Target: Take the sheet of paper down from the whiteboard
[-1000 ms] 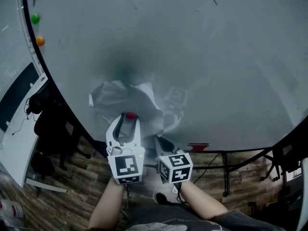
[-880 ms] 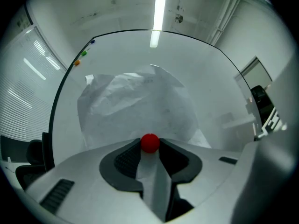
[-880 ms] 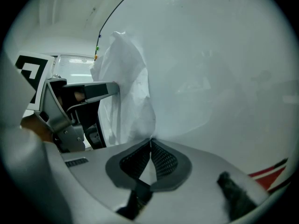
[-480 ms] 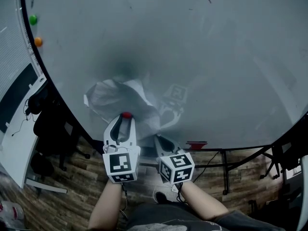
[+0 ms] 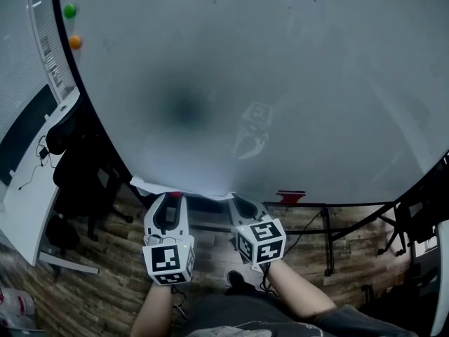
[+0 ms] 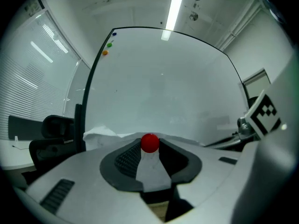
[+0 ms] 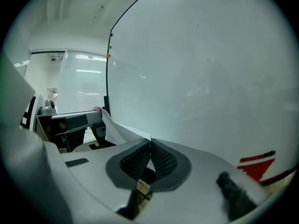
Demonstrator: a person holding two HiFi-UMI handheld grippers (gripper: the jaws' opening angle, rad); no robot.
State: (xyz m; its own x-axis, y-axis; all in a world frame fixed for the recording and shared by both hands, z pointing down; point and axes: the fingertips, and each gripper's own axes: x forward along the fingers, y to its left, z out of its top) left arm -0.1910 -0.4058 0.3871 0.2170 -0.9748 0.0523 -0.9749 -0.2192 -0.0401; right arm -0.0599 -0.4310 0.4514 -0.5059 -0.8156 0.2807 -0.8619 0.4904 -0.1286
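Paper [image 5: 184, 189], a crumpled white sheet, now hangs off the pale grey whiteboard [image 5: 295, 83], lower than before at its bottom edge. The right gripper [image 5: 237, 199] pinches its corner and the left gripper [image 5: 173, 196] clamps a round red magnet [image 6: 149, 143].

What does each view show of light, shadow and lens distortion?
Head view: a dark patch dims the whiteboard, and the board's edge bows from the wide lens. Left gripper view: a ceiling light glares above the board, and the red magnet is sharp. Right gripper view: black corners ring the picture, and the paper shows bright against a dim room.
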